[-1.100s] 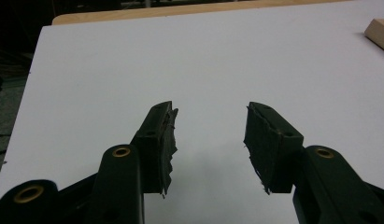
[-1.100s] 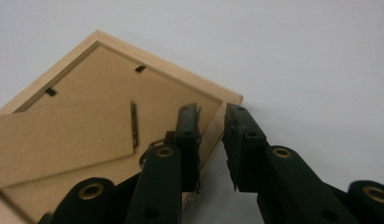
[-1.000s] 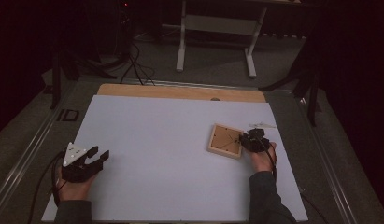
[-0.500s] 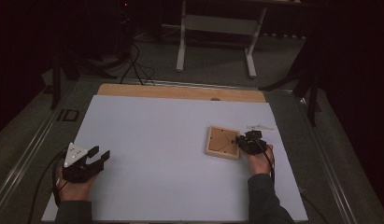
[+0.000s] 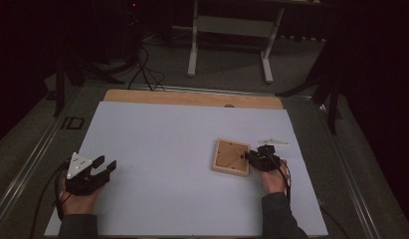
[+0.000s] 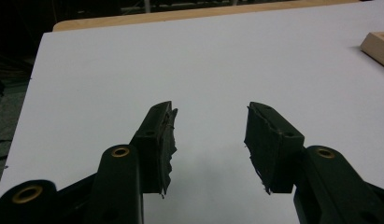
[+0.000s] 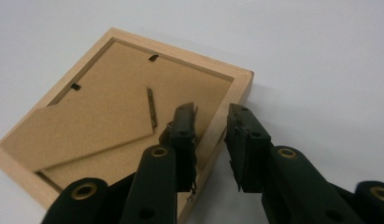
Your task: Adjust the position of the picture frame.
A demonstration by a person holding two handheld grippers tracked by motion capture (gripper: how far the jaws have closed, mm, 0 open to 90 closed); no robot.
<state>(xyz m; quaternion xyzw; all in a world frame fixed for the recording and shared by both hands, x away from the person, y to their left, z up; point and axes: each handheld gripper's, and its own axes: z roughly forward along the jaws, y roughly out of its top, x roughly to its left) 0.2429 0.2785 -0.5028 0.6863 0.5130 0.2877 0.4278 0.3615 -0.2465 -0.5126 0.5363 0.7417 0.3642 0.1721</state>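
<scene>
Straddling frame (image 7: pixel 119 116) edge, hand-held gripper (image 7: pixel 210 114) half-open

Black two-jaw tools (image 7: pixel 210 144), brass rivets, torn pads, dark sleeves (image 5: pixel 279 219)

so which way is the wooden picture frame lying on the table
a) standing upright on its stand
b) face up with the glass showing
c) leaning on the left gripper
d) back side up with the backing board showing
d: in the right gripper view the wooden picture frame lies flat with its brown backing board and turn clips showing.
</scene>
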